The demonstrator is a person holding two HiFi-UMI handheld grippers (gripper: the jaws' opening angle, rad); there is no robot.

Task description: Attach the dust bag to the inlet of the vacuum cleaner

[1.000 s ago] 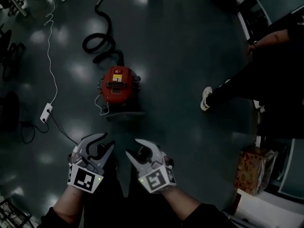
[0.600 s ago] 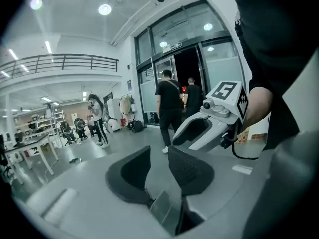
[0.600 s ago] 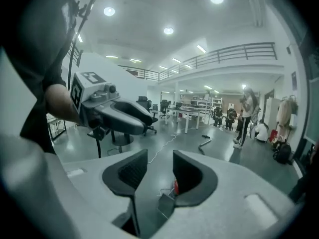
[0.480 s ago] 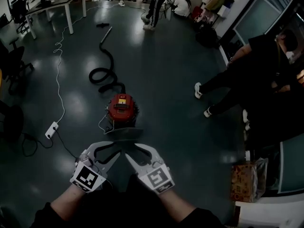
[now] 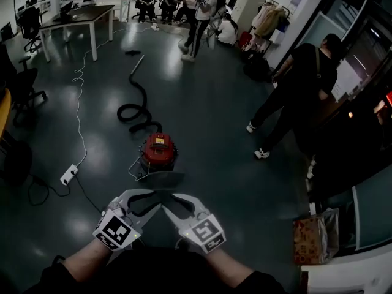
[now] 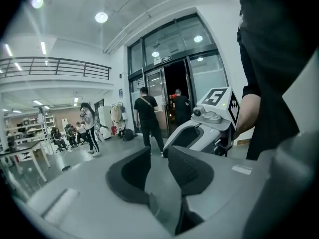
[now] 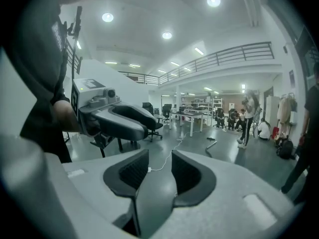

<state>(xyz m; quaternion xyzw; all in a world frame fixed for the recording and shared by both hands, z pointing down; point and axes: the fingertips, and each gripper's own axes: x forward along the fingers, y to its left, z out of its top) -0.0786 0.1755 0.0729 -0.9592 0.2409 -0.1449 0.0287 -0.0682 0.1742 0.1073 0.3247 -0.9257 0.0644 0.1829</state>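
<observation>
The red vacuum cleaner (image 5: 158, 150) stands on the dark floor, and its black hose (image 5: 136, 106) curls away behind it. A flat grey piece (image 5: 160, 179), possibly the dust bag, lies on the floor against its near side. My left gripper (image 5: 149, 202) and right gripper (image 5: 171, 204) hover side by side just short of that piece, apart from it. Both sets of jaws have just been closing, but each still shows a gap with nothing between the pads. The left gripper view (image 6: 158, 156) and the right gripper view (image 7: 160, 158) look out level across the room.
A white power strip (image 5: 68, 175) and its cable (image 5: 79, 97) lie on the floor at left. A person in black (image 5: 294, 97) stands at right, and several people (image 5: 196, 11) gather at the back. A table (image 5: 76, 16) stands far left. A printed bag (image 5: 309, 234) sits at lower right.
Both grippers have risen and drawn together, and their jaws have narrowed. The vacuum now looks smaller and farther off. The person at right has stood up.
</observation>
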